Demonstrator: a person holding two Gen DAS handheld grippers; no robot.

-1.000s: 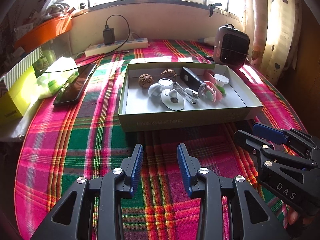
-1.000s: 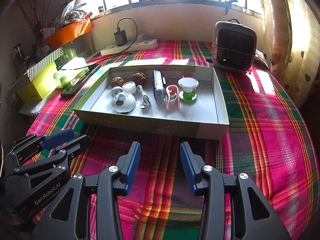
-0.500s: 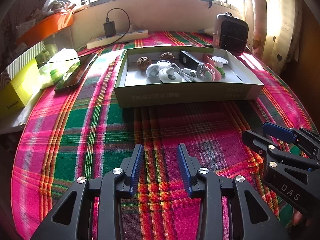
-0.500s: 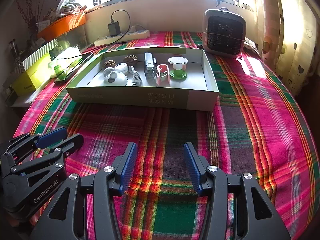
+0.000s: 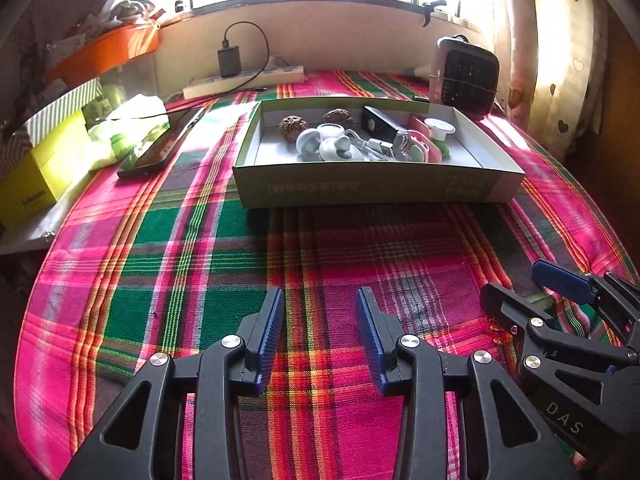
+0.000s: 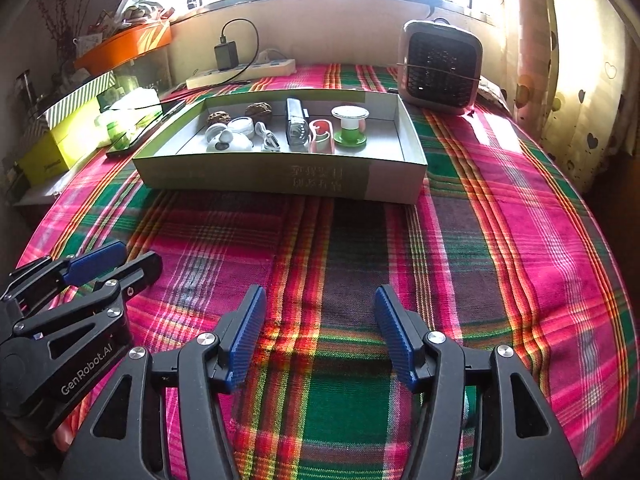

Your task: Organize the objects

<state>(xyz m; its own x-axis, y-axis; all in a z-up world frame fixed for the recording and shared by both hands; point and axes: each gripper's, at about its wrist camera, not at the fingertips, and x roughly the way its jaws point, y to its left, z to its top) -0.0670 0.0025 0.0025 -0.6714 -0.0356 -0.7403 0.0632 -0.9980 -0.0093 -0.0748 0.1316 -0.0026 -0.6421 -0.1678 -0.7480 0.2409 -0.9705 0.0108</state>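
Both claws, left [image 5: 320, 336] and right [image 6: 320, 336], hover spread and empty over the plaid-covered desk [image 6: 500, 240], well short of the shallow green cardboard tray [image 6: 280, 178] where walnuts, white earbud cases, a cable and a green-based cup lie gathered; sorting appears largely done.

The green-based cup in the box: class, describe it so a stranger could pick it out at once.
Find the shallow cardboard box on the plaid cloth, in front of the small heater. Inside, look to the right end of the row of items. The cup stands there upright, white-rimmed on a bright green saucer-like base, the only green item in the box.
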